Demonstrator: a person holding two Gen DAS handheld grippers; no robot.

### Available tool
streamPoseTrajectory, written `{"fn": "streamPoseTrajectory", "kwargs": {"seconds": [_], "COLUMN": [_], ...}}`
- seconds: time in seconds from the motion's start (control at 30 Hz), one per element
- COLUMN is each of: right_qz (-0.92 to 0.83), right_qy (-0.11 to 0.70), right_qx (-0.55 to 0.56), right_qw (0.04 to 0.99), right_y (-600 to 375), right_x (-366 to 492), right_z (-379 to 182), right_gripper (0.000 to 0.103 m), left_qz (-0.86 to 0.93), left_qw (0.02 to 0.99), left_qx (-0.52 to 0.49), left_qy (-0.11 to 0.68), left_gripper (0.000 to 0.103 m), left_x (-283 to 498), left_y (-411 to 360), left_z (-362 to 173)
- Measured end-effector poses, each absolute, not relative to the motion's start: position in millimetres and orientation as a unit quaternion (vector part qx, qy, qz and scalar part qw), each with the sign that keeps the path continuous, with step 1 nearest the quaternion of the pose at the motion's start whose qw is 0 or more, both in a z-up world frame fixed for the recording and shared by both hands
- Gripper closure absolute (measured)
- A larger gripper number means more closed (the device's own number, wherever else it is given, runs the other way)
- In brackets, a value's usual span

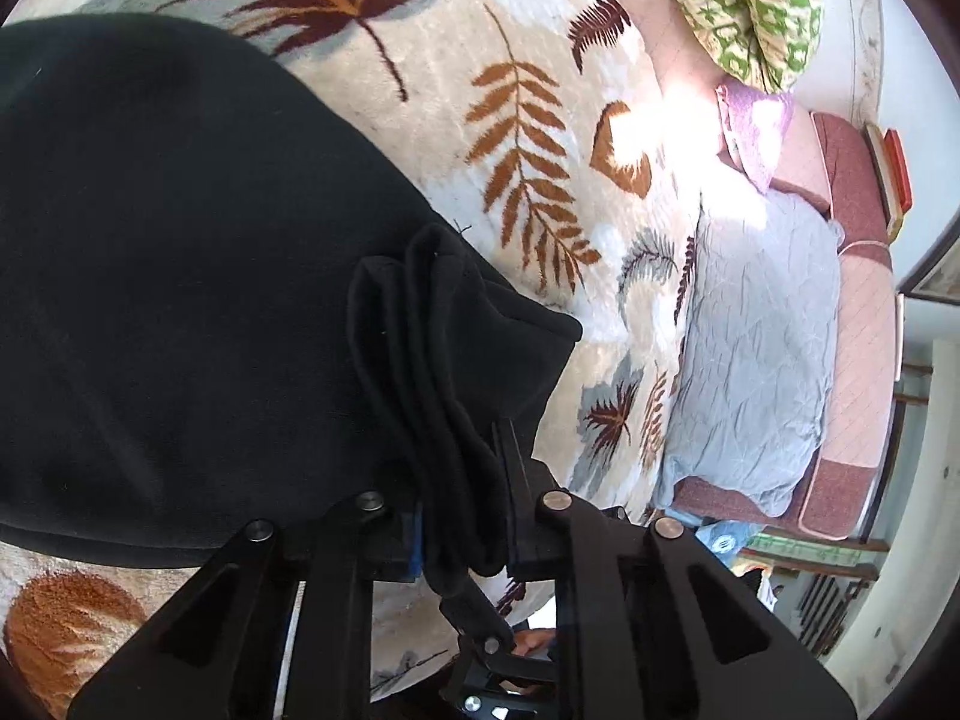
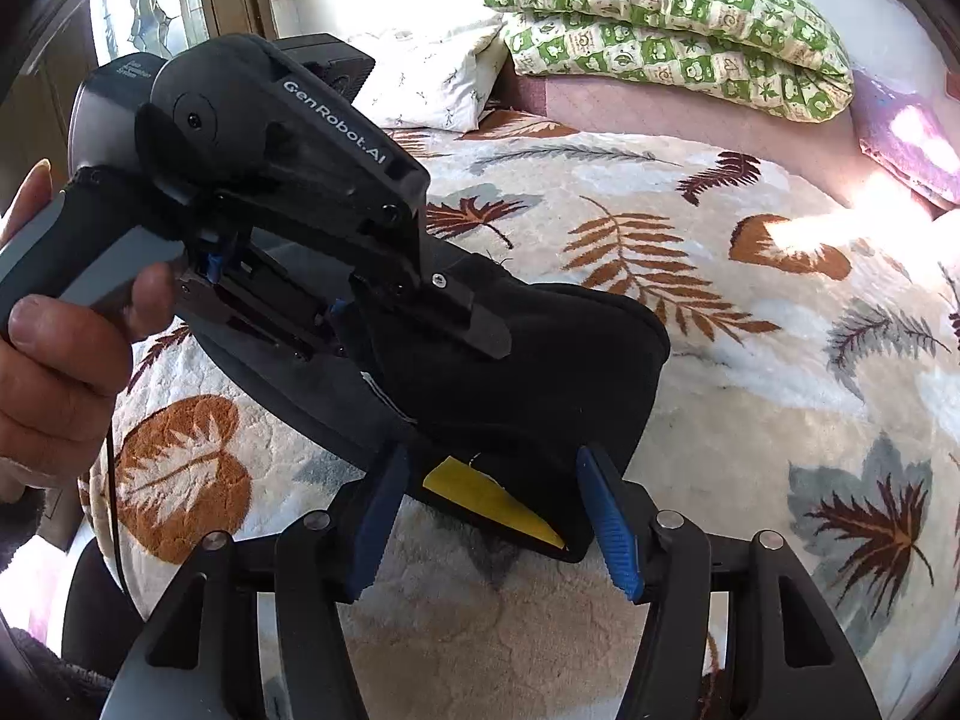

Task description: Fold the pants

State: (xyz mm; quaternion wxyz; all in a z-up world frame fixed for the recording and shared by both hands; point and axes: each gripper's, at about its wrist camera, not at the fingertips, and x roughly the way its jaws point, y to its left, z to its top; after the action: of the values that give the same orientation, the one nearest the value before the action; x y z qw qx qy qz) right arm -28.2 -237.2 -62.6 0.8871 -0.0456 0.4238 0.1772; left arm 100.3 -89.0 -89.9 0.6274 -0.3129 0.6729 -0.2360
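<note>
A plush, cream bedspread (image 2: 750,372) printed with rust and grey leaves covered the bed. On it lay the black pants (image 1: 180,300), soft matte knit, folded into a thick rounded bundle with a yellow tag (image 2: 489,495) at one corner. The left gripper (image 1: 462,480) pinched a bunched fold of them. The right gripper (image 2: 495,519) stood spread, ribbed blue pads (image 2: 609,525) flanking the tagged corner.
</note>
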Motion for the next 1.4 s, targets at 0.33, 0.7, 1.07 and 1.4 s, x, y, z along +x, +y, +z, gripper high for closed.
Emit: {"fn": "streamPoseTrajectory", "kwargs": {"seconds": [0.33,0.7,1.07,1.4], "right_qz": [0.166,0.195,0.234,0.23], "right_qy": [0.404,0.381,0.44,0.403], "right_qx": [-0.148,-0.162,-0.05,0.123], "right_qw": [0.888,0.889,0.865,0.877], "right_y": [-211,-188,-206,-274], "right_x": [-20,-18,6,-13], "right_z": [-75,-60,-79,-42], "right_gripper": [0.071,0.088,0.084,0.059], "left_qz": [-0.232,-0.181,-0.172,-0.144], "left_qw": [0.611,0.653,0.68,0.703], "left_qx": [-0.361,-0.336,-0.305,-0.318], "left_qy": [0.665,0.655,0.644,0.62], "left_gripper": [0.092,0.092,0.087,0.071], "left_x": [99,96,88,58], "left_y": [-70,-40,-45,-16], "left_z": [-90,-99,-97,-74]}}
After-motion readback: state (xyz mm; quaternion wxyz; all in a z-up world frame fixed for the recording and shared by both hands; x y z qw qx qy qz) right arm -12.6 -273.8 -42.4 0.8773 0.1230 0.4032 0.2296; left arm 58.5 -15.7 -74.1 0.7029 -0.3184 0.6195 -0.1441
